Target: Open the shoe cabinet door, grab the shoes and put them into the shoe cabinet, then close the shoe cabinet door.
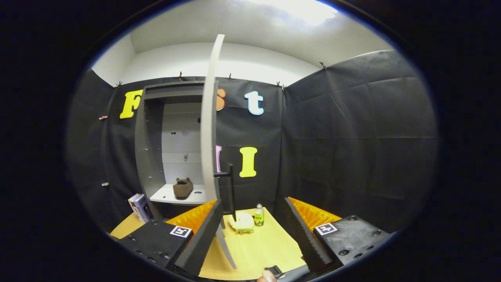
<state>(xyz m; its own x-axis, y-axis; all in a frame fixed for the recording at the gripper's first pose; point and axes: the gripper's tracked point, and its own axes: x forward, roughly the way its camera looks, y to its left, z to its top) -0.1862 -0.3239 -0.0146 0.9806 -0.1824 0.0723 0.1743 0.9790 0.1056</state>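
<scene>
The grey shoe cabinet (150,156) stands against the back wall beyond my left finger. Its door (209,129) is swung wide, seen edge-on, with a dark bar handle (231,190) on its right face. A brown shoe (182,187) lies on the white shelf (168,196) inside the cabinet. My gripper (253,229) is open, its fingers spread wide with nothing between them. The door's lower edge passes just right of my left finger (203,239). The handle hangs ahead, between the fingers.
On the yellow tabletop (258,246) ahead of the fingers lie a pale yellow-white object (242,223) and a small green bottle (259,215). Books (139,207) lean by the cabinet's lower left. A fingertip (268,277) shows at the near edge.
</scene>
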